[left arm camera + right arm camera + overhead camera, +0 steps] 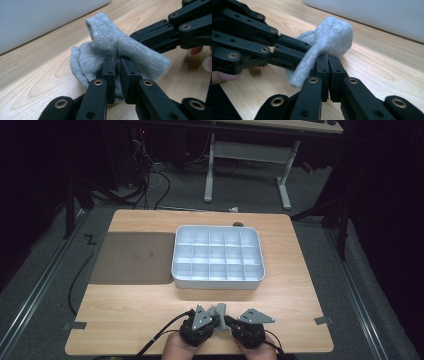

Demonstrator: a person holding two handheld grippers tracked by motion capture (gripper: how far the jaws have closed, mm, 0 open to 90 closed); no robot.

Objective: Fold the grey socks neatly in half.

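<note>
Sock (110,47) pinched by left hand-held gripper (117,65) and right hand-held gripper (328,62), above table (140,305)

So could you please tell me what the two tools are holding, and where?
Both grip one grey sock: left tool its bunched middle, right tool a fold.

A table (150,305) holds a compartment tray (218,279) at its middle, toward the far side. Touching the tray's left side lies a flat mat (132,257). At the near edge, centred before the tray, two hands hold grippers side by side: the left gripper (216,316) on the left, the right gripper (231,321) on the right. Between them, on the table, sits a bunched sock (218,309), each gripper's jaws closed on it from its own side. Beyond the table's far edge stands a desk frame (247,165) on the floor.
</note>
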